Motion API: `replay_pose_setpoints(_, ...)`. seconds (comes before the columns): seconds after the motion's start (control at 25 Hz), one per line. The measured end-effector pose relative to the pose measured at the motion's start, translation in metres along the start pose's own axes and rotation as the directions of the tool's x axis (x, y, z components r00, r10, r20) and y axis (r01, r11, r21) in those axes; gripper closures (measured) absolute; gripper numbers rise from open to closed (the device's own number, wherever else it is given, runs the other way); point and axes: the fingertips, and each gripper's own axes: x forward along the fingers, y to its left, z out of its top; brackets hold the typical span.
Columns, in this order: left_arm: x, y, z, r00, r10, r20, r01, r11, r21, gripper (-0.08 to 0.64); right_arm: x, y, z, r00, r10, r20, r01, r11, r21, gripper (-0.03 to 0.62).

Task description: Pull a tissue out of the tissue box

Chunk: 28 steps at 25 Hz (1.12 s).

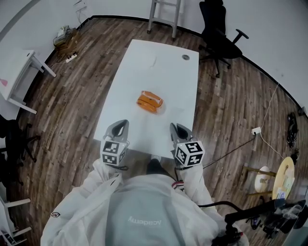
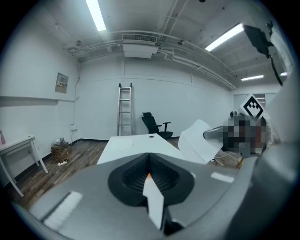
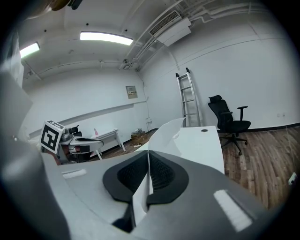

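Note:
An orange tissue pack (image 1: 150, 102) lies flat near the middle of the white table (image 1: 159, 67). Both grippers hover over the table's near edge, short of the pack and apart from it. My left gripper (image 1: 121, 124) is at the left, my right gripper (image 1: 174, 127) at the right, and both are shut with nothing in them. In the left gripper view the dark pads (image 2: 131, 178) of the left gripper (image 2: 150, 171) meet, and a sliver of orange shows through the seam. In the right gripper view the right gripper (image 3: 148, 164) is shut too, with the table (image 3: 201, 145) stretching ahead.
A black office chair (image 1: 219, 33) stands by the table's far right corner and a ladder (image 1: 165, 14) leans on the far wall. A small white side table (image 1: 21, 72) is at the left. A cable and plug (image 1: 256, 130) lie on the wooden floor at the right.

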Motion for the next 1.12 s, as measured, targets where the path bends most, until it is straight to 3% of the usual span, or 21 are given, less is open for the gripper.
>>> replay_pose_setpoints(0.64, -0.093, -0.011, -0.012, 0.997, -0.024, 0.078, 0.022, 0.999, 0.024, 0.56, -0.064, 0.062, -0.015, 0.994, -0.078, 0.08, 0.081, 0.996, -0.04, 0.592)
replay_pose_setpoints(1.12, -0.133, -0.027, -0.019, 0.992, -0.038, 0.121, 0.036, 0.999, 0.02, 0.56, -0.103, 0.094, -0.021, 0.989, -0.087, 0.122, 0.096, 0.993, -0.068, 0.592)
